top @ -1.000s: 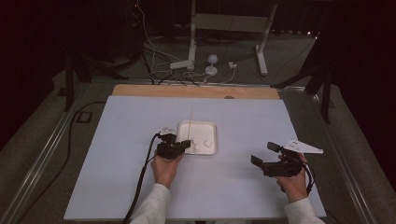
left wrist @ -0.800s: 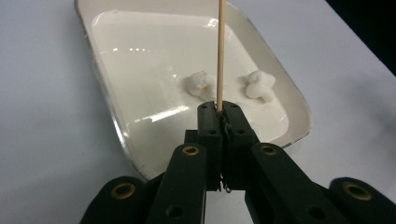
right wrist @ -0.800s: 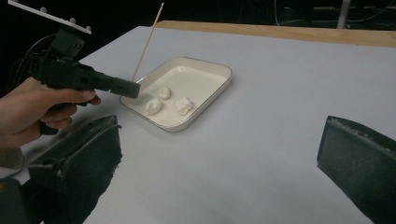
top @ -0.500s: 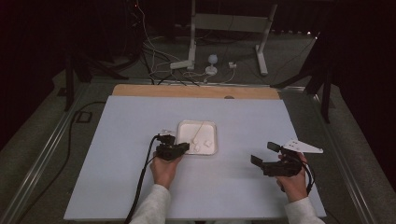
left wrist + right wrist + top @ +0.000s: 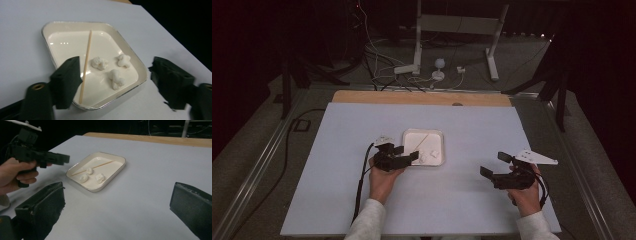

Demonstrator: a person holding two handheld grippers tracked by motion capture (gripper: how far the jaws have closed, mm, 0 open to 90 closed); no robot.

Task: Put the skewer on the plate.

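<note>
Three small white lumps (image 5: 110, 68) and one thin wooden skewer (image 5: 85, 65) lie in the shallow white tray (image 5: 436, 135), and as far as the pictures show none of them has been picked up, so the work looks to be at its very start. The tray sits near the middle of the desk (image 5: 337, 150), a little toward the person's edge. The skewer lies loose on the tray floor, running lengthwise, with the lumps just beside it and apart from one another; nothing is threaded on it. The left claw (image 5: 409, 154) hangs just over the tray's near-left corner, its jaws spread wide and holding nothing; in the left gripper view one jaw overlaps the tray rim close to the skewer's near end, the other stands outside the tray's far side. The right claw (image 5: 492, 164) waits well apart, nearer the right edge of the desk, also spread and empty. By my reading the grasp of the skewer comes first; spearing the lumps, if that is the aim, is all left to do.
</note>
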